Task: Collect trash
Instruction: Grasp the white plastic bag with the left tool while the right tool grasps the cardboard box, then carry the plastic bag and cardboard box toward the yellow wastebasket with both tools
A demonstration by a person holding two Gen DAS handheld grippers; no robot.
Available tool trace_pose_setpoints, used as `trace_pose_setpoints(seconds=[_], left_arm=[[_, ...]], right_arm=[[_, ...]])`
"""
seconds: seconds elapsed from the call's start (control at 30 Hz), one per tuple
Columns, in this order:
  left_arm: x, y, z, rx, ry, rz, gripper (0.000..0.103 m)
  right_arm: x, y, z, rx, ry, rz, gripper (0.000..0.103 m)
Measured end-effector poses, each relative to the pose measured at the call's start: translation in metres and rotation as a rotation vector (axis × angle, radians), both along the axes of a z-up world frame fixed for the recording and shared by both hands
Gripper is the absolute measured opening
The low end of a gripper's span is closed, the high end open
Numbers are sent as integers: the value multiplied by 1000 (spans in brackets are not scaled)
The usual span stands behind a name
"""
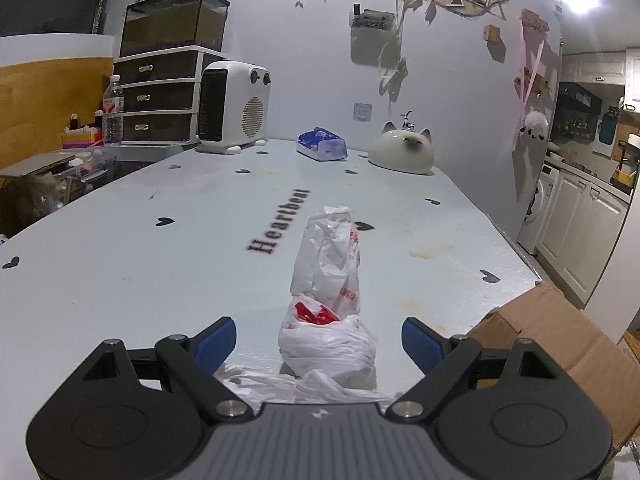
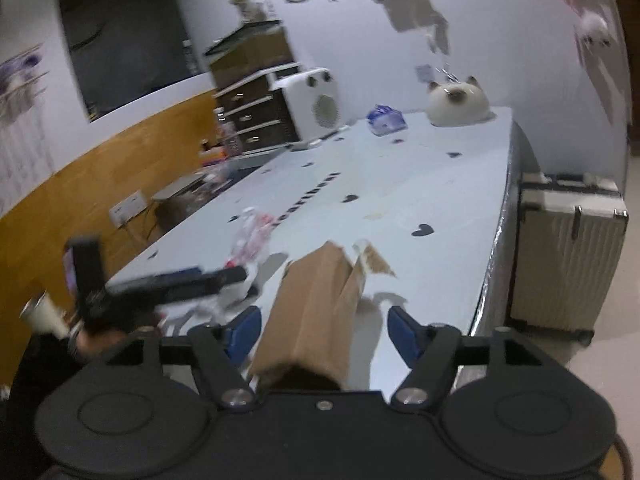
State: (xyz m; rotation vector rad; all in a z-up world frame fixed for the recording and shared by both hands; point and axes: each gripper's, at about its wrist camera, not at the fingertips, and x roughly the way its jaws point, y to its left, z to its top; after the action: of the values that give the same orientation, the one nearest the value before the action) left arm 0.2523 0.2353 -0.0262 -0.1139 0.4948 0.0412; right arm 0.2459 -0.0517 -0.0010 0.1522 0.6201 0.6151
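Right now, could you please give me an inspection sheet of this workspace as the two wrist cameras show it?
Surface: pale blue table printed with black hearts and the word Heartbeat; brownish stains near its right edge.
Job's things: crumpled white plastic bag with red print lies on the table ahead of the left claw; cardboard box sits between the fingers of the right claw.
Clutter: white heater, blue tissue pack, cat-shaped ornament at the far end.
Grippers: both claws open, neither gripping anything.
Cables: nothing seen.
Surroundings: drawer unit with glass tank on top, water bottle, suitcase beside the table.
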Motion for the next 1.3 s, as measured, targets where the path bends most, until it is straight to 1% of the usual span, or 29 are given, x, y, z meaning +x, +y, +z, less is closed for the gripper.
trace_pose_setpoints(seconds=[0.07,0.17,0.3,0.4,0.43,0.5,0.57,0.6,0.63,0.67,0.7,0.77,0.87,0.9,1.17,1.3], left_arm=[[0,0,0,-6,-2,-5,90],[2,0,-1,-12,1,-8,89],[6,1,-3,-25,9,-15,89],[8,-1,-4,-27,13,-21,89],[9,-2,-4,-23,13,-23,89],[10,-4,-4,-14,13,-24,89],[13,-4,-5,-9,21,-15,89],[14,-3,-5,-12,26,-10,86],[16,-1,-6,-19,31,-4,83],[18,1,-7,-29,36,3,82],[19,2,-7,-34,42,7,80],[21,4,-8,-37,58,15,75],[22,3,-10,-37,79,4,62],[22,3,-10,-36,86,0,55],[10,-3,-5,-34,52,-17,53],[-5,-8,1,-37,41,-5,53]], right_arm=[[19,9,-5,10,62,-7,73],[39,20,-17,33,156,13,73],[47,32,-34,7,245,28,72],[44,36,-45,-13,284,43,72],[42,38,-46,-17,279,47,72],[36,43,-45,-58,254,68,71],[28,48,-45,-96,232,96,69],[25,50,-45,-115,217,106,67],[22,52,-44,-126,207,113,63],[19,53,-45,-125,204,117,60],[18,52,-45,-115,206,118,59],[14,51,-46,-111,195,121,58],[7,50,-46,-111,183,126,58],[6,50,-45,-109,183,130,58],[-1,43,-45,-47,202,99,53],[-11,41,-41,-36,176,79,51]])
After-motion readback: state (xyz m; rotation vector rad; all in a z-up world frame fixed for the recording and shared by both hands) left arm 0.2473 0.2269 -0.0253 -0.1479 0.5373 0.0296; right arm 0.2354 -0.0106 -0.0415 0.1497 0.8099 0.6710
